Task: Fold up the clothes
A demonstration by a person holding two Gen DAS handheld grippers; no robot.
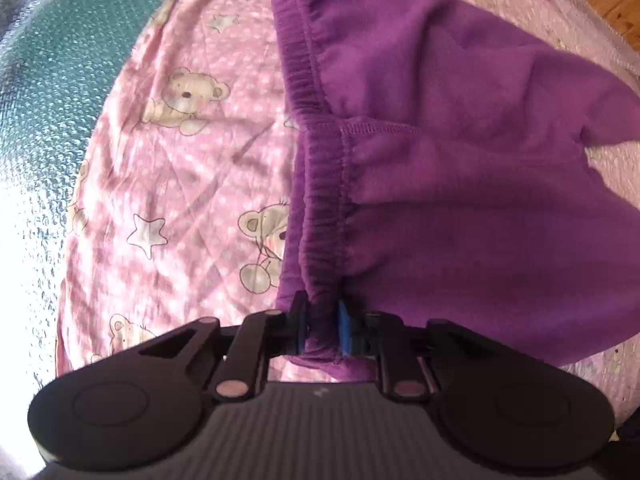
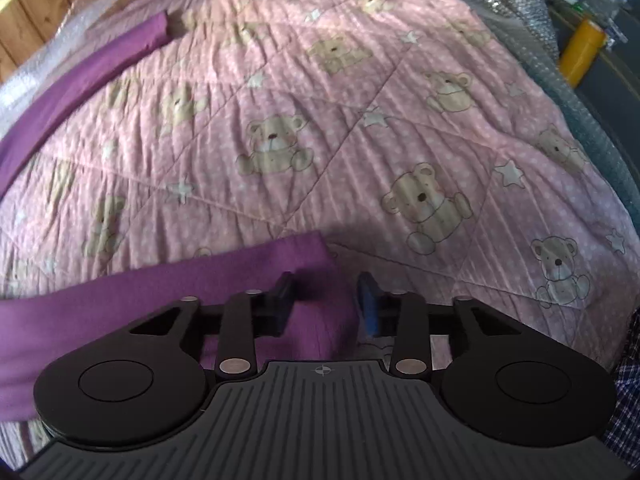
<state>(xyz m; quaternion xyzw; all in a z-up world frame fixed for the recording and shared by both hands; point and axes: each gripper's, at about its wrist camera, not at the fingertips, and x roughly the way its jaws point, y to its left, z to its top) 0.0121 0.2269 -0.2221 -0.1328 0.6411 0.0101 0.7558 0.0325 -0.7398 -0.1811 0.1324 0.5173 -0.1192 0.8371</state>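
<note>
Purple trousers (image 1: 460,184) lie on a pink teddy-bear quilt (image 1: 180,160). My left gripper (image 1: 322,326) is shut on the elastic waistband (image 1: 324,216), which is doubled over and lifted off the quilt. In the right wrist view my right gripper (image 2: 326,300) is open, its fingers either side of the end of a trouser leg (image 2: 248,276) lying flat on the quilt (image 2: 360,140). The other trouser leg (image 2: 80,76) stretches away at the far left.
Bubble wrap (image 1: 44,100) covers the surface past the quilt's left edge. In the right wrist view, bubble wrap (image 2: 516,4) and a yellow tape roll (image 2: 580,50) sit at the far right. A wooden wall (image 2: 36,8) stands behind. Checked fabric (image 2: 628,392) shows at the right edge.
</note>
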